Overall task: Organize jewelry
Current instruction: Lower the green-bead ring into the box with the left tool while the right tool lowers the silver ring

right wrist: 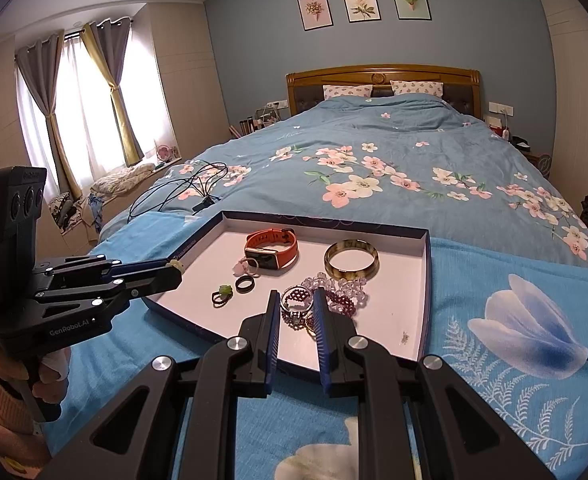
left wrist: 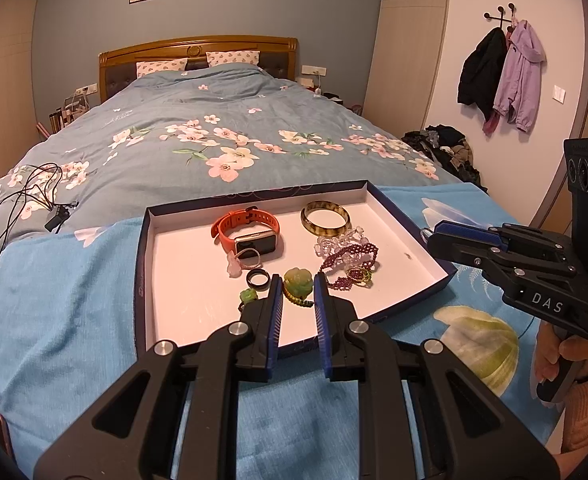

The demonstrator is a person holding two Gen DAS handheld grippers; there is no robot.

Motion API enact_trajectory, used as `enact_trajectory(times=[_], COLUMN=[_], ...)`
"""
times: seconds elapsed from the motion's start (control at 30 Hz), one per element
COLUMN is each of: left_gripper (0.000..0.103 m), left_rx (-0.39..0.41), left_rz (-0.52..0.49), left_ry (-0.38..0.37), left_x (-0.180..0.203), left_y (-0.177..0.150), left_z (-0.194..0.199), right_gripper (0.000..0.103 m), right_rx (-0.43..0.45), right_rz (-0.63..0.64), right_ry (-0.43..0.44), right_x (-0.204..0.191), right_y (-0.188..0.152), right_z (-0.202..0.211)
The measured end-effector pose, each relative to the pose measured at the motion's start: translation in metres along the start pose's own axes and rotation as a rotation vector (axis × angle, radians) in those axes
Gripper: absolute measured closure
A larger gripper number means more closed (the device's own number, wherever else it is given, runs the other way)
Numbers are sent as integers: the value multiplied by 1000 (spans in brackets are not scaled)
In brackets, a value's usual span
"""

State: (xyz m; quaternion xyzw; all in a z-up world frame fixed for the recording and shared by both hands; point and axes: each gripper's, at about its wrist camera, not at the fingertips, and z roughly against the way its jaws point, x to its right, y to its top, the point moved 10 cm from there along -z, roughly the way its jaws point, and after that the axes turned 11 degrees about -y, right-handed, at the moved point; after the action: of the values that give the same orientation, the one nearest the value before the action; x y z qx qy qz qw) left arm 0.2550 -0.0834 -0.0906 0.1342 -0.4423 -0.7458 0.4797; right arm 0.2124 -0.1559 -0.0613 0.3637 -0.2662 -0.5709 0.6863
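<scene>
Orange watch (left wrist: 250,232) lies crosswise.

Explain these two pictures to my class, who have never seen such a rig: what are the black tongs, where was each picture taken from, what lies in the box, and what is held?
There is no robot arm: a person holds a two-finger gripper in each hand. Each picture comes from a camera on one gripper, looking along its fingers. The left gripper pinches a green flower pendant. The right gripper, seen from the side, pinches a small silver ring. On the bed lies a shallow box holding an orange watch, a bangle, a black ring and purple beads.
</scene>
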Motion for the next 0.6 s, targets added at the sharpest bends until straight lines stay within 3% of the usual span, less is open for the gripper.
enact_trajectory(times=[0.6], left_gripper=[87], left_rx=[2], left_rz=[-3], left_ry=[5], left_x=[-1], left_y=[2], left_z=[0], right_gripper=[88], right_rx=[0], right_rz=[-2], right_ry=[0], right_x=[0], right_y=[3], right_z=[-4])
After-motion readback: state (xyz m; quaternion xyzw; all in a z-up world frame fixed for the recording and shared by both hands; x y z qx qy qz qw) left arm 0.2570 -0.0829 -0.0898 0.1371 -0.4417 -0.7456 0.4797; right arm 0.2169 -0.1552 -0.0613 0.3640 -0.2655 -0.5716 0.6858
